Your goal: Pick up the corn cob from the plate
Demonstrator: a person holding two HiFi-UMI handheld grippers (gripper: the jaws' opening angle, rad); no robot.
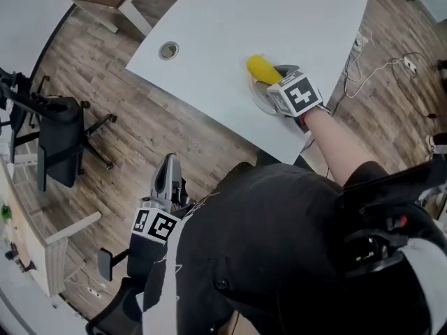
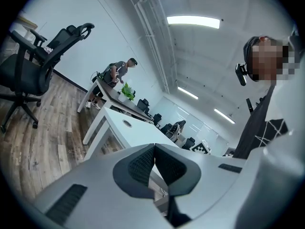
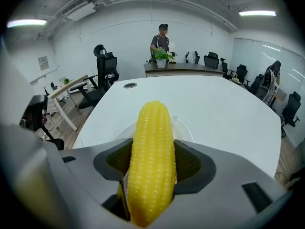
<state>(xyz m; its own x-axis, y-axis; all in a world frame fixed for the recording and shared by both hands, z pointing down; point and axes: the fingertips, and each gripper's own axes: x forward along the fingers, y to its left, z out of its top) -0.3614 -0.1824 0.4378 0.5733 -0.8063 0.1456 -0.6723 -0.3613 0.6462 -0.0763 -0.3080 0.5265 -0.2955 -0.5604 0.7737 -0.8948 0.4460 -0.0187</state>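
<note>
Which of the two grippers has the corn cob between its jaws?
The right gripper: the corn cob lies between its open jaws. The left gripper is shut on nothing, away from the table.

A: What sort of place is this?

B: An office meeting room. A large white bench [image 3: 228, 113] with a cable grommet [image 3: 130, 85] fills it. Black swivel chairs [image 3: 102, 61] stand left of the bench and past its far end. A desk [image 3: 190, 69] with a potted plant [image 3: 161, 56] stands behind it, strip lights [image 3: 257, 13] above, wood-look floor [image 1: 174, 145] below.

corn cob [image 3: 151, 161] on plate [image 3: 187, 126], on table [image 1: 279, 19]
</note>
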